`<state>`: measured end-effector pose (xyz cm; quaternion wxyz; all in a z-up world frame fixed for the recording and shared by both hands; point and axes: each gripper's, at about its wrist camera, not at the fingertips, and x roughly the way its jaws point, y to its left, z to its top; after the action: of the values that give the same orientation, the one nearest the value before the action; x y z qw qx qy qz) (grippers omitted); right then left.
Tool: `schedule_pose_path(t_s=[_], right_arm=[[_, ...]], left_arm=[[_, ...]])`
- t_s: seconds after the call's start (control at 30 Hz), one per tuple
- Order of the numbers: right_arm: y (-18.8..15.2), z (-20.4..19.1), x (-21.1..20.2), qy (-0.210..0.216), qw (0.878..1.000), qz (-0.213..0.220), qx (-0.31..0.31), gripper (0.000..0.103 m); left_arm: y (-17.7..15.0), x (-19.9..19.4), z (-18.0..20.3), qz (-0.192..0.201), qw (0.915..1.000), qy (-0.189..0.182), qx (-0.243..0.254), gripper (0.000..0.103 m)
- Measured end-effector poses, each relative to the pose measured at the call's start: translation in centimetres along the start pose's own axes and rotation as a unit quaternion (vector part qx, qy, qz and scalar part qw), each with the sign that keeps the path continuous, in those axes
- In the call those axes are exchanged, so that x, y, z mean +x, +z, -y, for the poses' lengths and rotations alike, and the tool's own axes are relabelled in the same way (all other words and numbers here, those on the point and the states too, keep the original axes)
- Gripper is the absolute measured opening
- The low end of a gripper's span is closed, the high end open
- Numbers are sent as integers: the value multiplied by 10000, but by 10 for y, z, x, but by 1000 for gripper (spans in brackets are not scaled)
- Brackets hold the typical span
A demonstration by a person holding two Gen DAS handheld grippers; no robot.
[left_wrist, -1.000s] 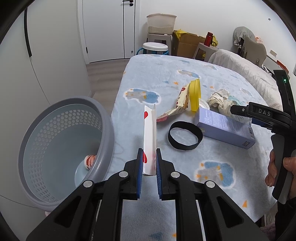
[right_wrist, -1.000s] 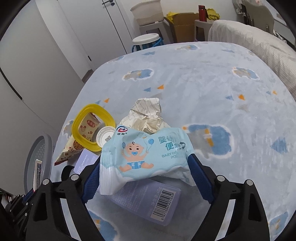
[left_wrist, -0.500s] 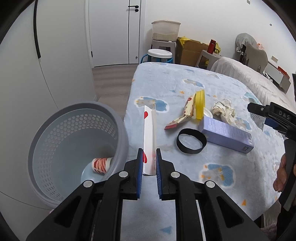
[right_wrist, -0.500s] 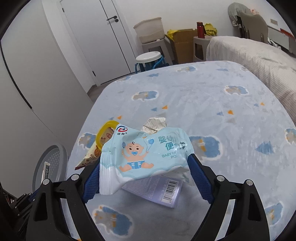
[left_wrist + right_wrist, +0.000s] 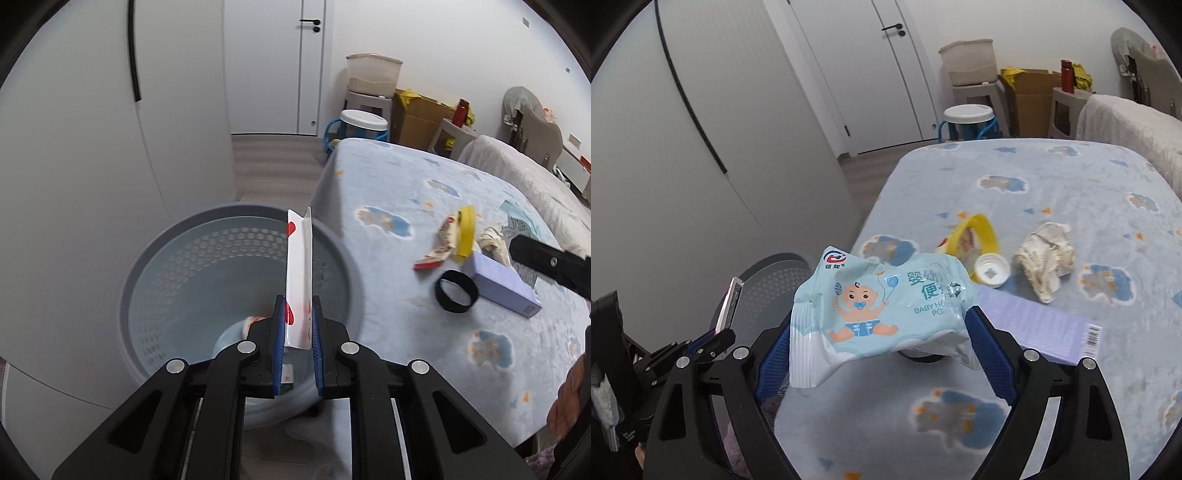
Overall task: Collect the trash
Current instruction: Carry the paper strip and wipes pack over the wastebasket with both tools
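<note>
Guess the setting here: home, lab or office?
Most likely a home bedroom. The trash lies on a bed with a fleecy blue cloud-print cover; a white interior door stands behind it, with a cardboard box and a plastic storage bin stacked by the wall.

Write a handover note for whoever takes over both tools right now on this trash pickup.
Left tool: shut on the white folded wrapper with red marks, held over the grey perforated plastic basket.
Right tool: shut on the pale blue baby-wipes packet, above the bed edge.
Done: some trash already lies in the basket.
Left on the blue cloud-print blanket: yellow ring lid, white cap, crumpled paper, lilac box, black band, cone wrapper.
</note>
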<state>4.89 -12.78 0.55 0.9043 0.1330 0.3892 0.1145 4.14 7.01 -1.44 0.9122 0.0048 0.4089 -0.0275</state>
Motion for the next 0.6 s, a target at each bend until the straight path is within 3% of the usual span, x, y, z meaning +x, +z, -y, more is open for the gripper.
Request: schedule_pose_path(t_s=[0.37, 0.6], right_arm=[[4, -79, 53, 509, 9971, -330, -455, 85], [10, -104, 83, 697, 9943, -504, -635, 85]], left_arm=[[2, 10, -69, -81, 9990, 352, -267, 13], [5, 20, -93, -131, 9985, 388, -352, 13]])
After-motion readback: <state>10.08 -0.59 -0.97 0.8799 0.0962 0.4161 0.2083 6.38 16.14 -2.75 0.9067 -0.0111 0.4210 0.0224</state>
